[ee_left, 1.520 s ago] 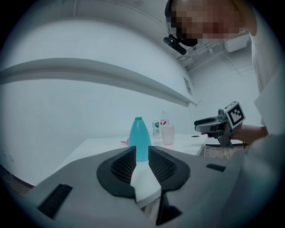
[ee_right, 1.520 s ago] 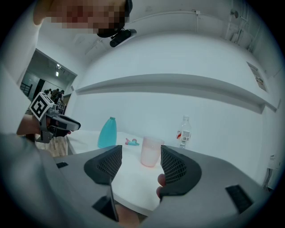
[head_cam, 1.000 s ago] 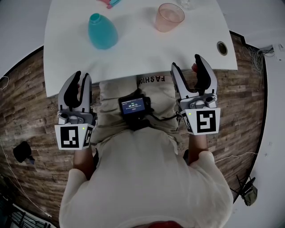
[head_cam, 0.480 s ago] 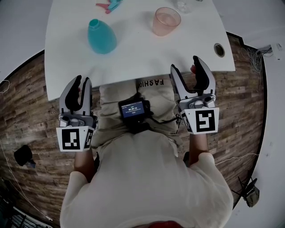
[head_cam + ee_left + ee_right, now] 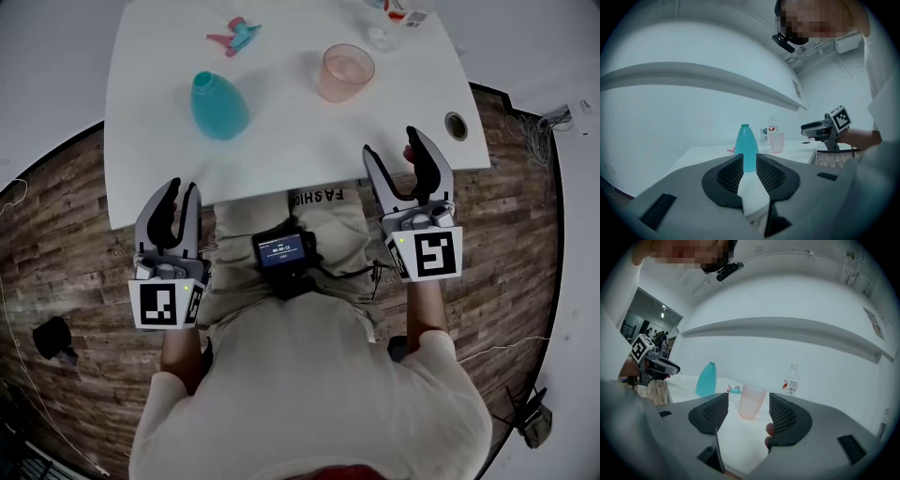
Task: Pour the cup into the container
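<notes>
A pink translucent cup point(image 5: 344, 72) stands on the white table point(image 5: 281, 141) at the back right. A teal bottle-shaped container point(image 5: 219, 105) with an open neck stands to its left. Both grippers hover at the table's near edge, away from both objects. My left gripper point(image 5: 182, 186) has a narrow gap between its jaws and holds nothing; the container point(image 5: 745, 140) shows through that gap in the left gripper view. My right gripper point(image 5: 392, 142) is wide open and empty, and the cup point(image 5: 751, 401) stands well ahead between its jaws.
A pink-and-teal clip point(image 5: 234, 36) lies at the table's far side. A small clear water bottle point(image 5: 791, 379) stands behind the cup. A round cable hole point(image 5: 456, 125) sits near the table's right corner. Wooden floor surrounds the table.
The head view has tilted, so more of the table's far side shows. Both grippers keep their places at the near edge with the same jaw openings.
</notes>
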Available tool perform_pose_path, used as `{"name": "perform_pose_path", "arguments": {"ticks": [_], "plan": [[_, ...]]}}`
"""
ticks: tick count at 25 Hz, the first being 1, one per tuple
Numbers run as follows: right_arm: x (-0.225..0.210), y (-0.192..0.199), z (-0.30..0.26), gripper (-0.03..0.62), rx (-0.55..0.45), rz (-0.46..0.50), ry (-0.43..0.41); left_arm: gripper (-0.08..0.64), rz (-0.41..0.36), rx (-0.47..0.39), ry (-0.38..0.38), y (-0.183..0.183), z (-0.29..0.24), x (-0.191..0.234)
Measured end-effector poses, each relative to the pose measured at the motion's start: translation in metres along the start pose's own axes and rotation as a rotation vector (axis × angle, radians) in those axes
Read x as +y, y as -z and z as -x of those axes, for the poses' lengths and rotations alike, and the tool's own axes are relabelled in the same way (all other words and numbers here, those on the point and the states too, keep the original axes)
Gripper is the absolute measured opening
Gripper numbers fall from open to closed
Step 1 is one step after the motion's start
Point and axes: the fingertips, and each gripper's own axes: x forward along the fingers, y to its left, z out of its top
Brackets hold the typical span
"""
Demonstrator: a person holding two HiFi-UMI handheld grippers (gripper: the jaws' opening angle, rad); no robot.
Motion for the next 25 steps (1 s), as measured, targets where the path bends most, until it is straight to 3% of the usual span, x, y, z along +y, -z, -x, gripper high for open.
{"name": "perform_pose_path", "arguments": {"ticks": [25], "plan": [[-0.018,0.007,-0.042,0.279,0.068,-0.036,-0.157,0.083,-0.032,0.0,0.01,-0.013,-0.001,-0.008]]}}
